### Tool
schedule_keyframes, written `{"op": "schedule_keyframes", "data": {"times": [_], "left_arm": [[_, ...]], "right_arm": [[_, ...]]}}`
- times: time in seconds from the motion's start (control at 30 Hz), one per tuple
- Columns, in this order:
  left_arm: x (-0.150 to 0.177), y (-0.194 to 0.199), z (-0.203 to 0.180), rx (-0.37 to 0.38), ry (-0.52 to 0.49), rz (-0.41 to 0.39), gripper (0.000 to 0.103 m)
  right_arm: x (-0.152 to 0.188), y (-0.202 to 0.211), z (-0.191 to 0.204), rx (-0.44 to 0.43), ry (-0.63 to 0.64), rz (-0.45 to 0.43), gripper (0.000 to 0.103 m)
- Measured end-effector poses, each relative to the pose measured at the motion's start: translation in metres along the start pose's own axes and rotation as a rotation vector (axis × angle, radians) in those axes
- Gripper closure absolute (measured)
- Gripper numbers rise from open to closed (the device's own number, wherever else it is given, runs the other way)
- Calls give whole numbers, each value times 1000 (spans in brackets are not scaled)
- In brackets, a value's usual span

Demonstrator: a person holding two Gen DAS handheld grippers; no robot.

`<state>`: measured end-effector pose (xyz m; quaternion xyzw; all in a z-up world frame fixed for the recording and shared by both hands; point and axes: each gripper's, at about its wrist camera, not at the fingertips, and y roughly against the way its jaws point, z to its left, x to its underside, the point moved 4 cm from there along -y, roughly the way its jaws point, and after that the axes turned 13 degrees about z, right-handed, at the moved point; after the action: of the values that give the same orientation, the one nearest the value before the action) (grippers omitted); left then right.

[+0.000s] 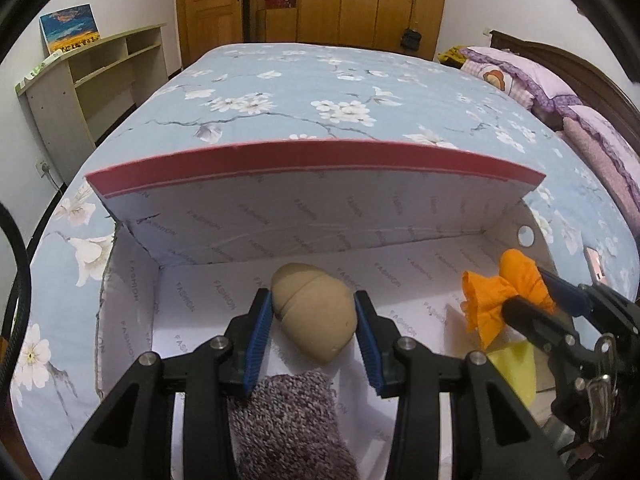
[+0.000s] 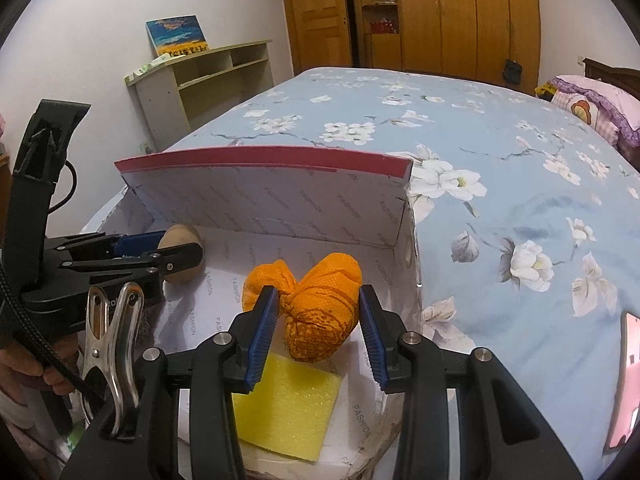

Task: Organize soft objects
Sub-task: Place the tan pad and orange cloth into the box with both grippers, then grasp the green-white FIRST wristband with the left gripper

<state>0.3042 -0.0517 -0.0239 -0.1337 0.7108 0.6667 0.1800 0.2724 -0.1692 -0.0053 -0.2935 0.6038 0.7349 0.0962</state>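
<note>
Open white cardboard box (image 1: 224, 216) on bed (image 1: 280, 80), holding four soft items. Left gripper (image 1: 314, 340) jaws apart around tan sponge egg (image 1: 314, 316), grey knit sock (image 1: 288, 424) beneath. Right gripper (image 2: 318, 336) jaws apart around orange knotted cloth (image 2: 320, 312), yellow sponge (image 2: 284, 396) beneath.

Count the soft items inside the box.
4: tan sponge egg at back left, grey knit sock front left, orange cloth bundle at right, yellow sponge front right. Others may be hidden.

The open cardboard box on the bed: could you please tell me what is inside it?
Inside the box lie a tan egg-shaped sponge, a knotted orange cloth, a yellow sponge pad and a grey knitted piece. The grippers hide the near floor.
</note>
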Motion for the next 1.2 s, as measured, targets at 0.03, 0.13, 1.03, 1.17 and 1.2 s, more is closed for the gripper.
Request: {"op": "schedule_keyframes", "data": {"times": [0.03, 0.13, 1.03, 1.17, 1.2], "left_arm": [[0, 1, 0, -1, -2, -1, 60], [1, 5, -3, 2, -13, -7, 57], [58, 94, 0, 34, -23, -86, 49], [76, 99, 5, 54, -3, -75, 49], [79, 99, 6, 57, 2, -72, 49]], "right_arm": [[0, 1, 0, -1, -2, -2, 59], [-1, 4, -2, 0, -8, -12, 49], [23, 81, 25, 11, 15, -74, 47], [38, 85, 29, 6, 12, -58, 47], [43, 86, 31, 6, 11, -54, 47]]}}
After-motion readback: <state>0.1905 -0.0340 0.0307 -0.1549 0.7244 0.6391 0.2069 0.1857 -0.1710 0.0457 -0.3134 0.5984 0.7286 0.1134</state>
